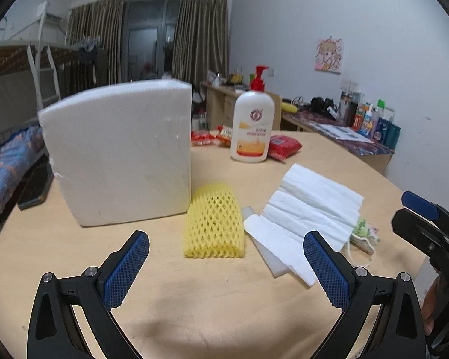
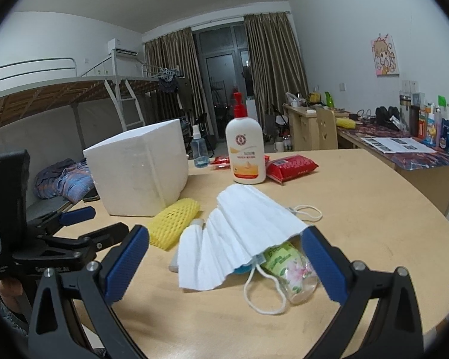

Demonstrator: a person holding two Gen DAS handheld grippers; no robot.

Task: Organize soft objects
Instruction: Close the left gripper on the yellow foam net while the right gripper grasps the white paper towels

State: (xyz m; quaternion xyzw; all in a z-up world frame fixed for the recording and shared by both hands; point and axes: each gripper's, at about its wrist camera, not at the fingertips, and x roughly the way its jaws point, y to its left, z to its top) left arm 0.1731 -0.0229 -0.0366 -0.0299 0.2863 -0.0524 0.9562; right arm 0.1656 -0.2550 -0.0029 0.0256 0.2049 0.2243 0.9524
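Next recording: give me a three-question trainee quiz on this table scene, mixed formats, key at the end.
1. True or false: the left gripper is shut on the yellow foam net.
2. Multiple choice: what lies partly under the white pleated face masks? A) a green floral tissue pack B) a phone C) a spoon
3. Fill in: the lotion bottle has a ____ pump top.

Key:
1. False. Its jaws stand open, short of the net.
2. A, the green floral tissue pack, between the open fingers of the right gripper.
3. Red.
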